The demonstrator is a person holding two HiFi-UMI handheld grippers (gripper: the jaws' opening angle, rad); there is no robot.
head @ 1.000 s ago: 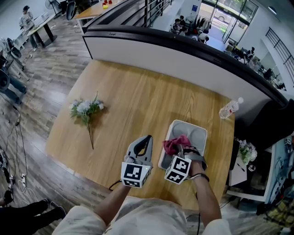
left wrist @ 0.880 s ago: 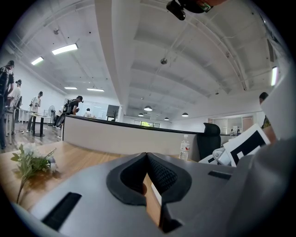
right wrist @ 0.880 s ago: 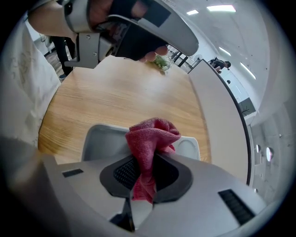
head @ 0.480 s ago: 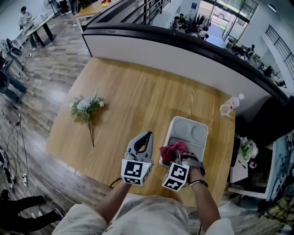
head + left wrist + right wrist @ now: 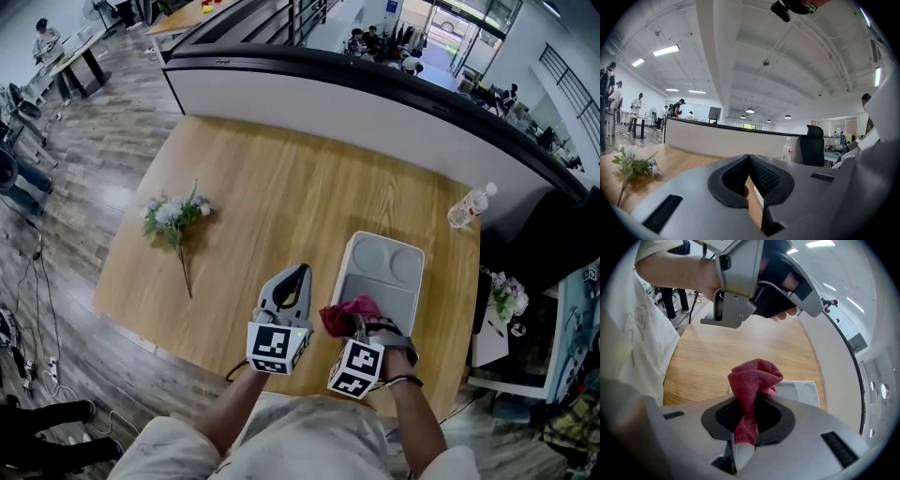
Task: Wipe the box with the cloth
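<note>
Box (image 5: 392, 267) sits near the table's (image 5: 281, 187) near right corner. The cloth (image 5: 343, 314) has slid back from the box's middle to its near left rim, so one wiping stroke looks about done. The right gripper (image 5: 360, 326) is clamped on the cloth, a pinch only its own view shows. The left gripper (image 5: 298, 277), jaws together on nothing, waits just left of the box.

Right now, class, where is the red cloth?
In the head view the red cloth is pinched in the right gripper, at the near end of the grey box, just right of the left gripper.
</note>
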